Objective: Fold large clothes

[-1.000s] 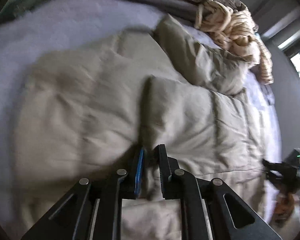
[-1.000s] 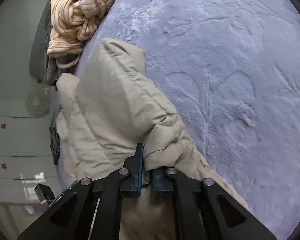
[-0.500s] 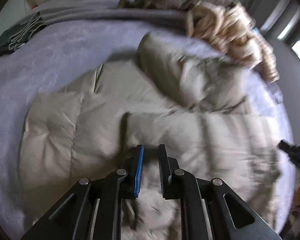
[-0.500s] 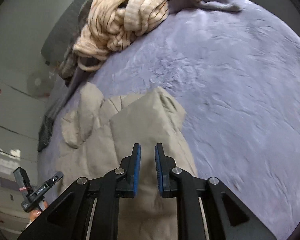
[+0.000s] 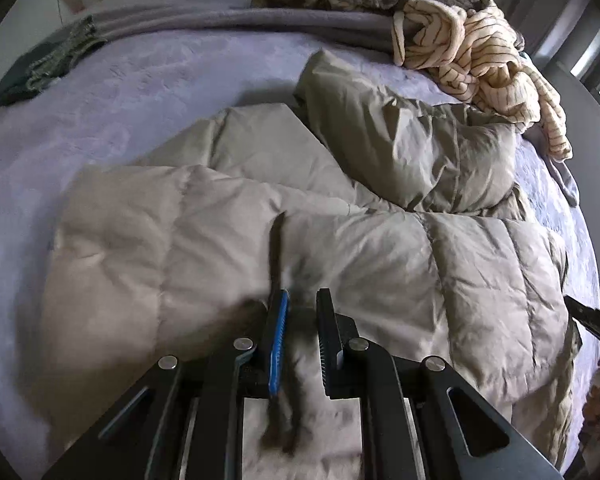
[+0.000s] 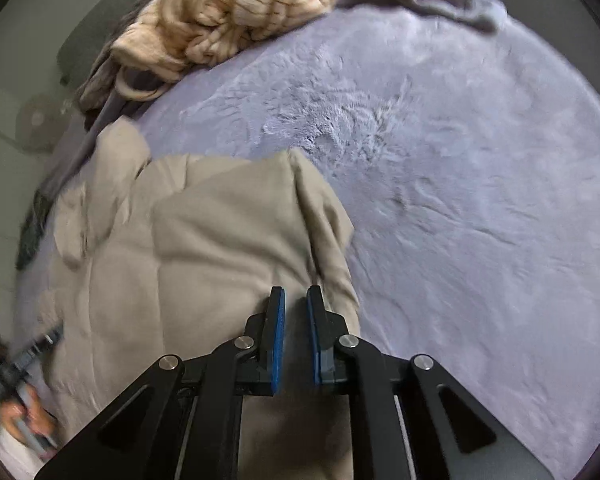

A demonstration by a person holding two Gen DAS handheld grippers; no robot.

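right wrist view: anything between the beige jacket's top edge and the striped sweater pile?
Only bare lavender bedspread between the puffer jacket and the striped sweater. The left wrist view shows the jacket's hood end reaching almost to the sweater.

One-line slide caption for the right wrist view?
Right tool open above the beige puffer jacket lying on a lilac plush bedspread, striped cream garment heaped beyond.

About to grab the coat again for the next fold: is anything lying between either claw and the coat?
Nothing visible. The left claw and right claw both hang open directly over the beige coat with no other item in between. The striped sweater sits off at the far edge of the bed, beside the coat's far end.
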